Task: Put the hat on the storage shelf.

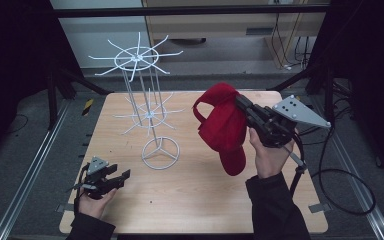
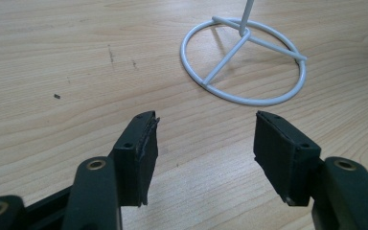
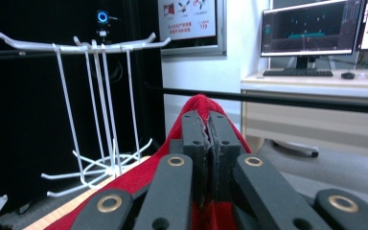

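A: Cap [image 1: 225,127] is hanging right of centre in the high view, above the table [image 1: 205,200], red, its brim pointing down toward the lower middle.

B: What is gripping it?

A: The right gripper [image 1: 244,107] is pinching it; in the right gripper view its jaws are sitting pressed together on the red cloth [image 3: 191,108].

B: And the other one?

A: The left gripper [image 1: 122,176] is lying low at the lower left, jaws spread wide with nothing between them, bare wood showing in the gap.

B: The rack [image 1: 147,117]?

A: It is standing left of centre, apart from the cap; its ring base [image 2: 243,57] is showing at the upper right of the left gripper view.
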{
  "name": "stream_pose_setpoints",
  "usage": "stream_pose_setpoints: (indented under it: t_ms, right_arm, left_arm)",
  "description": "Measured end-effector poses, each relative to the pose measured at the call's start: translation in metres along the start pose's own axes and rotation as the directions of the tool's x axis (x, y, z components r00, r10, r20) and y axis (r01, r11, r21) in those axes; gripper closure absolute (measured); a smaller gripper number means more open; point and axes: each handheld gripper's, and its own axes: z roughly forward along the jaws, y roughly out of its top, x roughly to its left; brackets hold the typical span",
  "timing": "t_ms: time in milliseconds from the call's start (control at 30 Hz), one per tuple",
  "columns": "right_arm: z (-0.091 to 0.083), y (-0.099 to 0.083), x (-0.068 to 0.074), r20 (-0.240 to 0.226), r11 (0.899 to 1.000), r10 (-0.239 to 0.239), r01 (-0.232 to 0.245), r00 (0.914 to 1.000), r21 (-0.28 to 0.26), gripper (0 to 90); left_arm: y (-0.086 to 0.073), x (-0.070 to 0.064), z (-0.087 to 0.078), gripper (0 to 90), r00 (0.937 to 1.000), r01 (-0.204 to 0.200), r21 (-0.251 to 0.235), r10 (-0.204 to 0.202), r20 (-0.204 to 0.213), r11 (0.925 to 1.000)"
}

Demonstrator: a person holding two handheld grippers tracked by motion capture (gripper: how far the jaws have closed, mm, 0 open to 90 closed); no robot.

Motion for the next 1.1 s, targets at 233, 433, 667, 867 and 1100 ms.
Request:
stream_pose_setpoints:
  t_ms: [233, 433, 667, 867, 1100]
  right_arm:
    - [0.003, 0.024, 0.004, 0.015, 0.998, -0.013, 0.014, 0.9998, -0.053, 88.0]
    - [0.011, 0.049, 0.007, 0.021, 0.993, -0.005, 0.008, 0.9998, -0.119, 88.0]
    - [0.024, 0.073, 0.008, 0.052, 0.988, -0.020, 0.028, 0.9984, -0.155, 88.0]
    - [0.032, 0.090, 0.006, 0.076, 0.982, -0.028, 0.042, 0.9967, -0.183, 88.0]
    - [0.041, 0.105, 0.008, 0.069, 0.978, -0.017, 0.031, 0.9975, -0.206, 88.0]
  left_arm:
    - [0.000, 0.000, 0.001, 40.8, 1.0000, 0.001, 0.000, -0.001, 0.002, 1.0000]
    - [0.000, 0.000, 0.001, 40.8, 1.0000, -0.001, 0.000, 0.001, 0.006, 1.0000]
    - [0.000, 0.000, 0.001, 40.9, 1.0000, -0.001, 0.001, 0.001, 0.008, 1.0000]
    - [0.000, 0.001, 0.001, 40.9, 1.0000, 0.001, 0.000, -0.001, 0.009, 1.0000]
    - [0.000, 0.000, 0.001, 40.9, 0.9999, -0.005, 0.004, 0.005, 0.011, 1.0000]
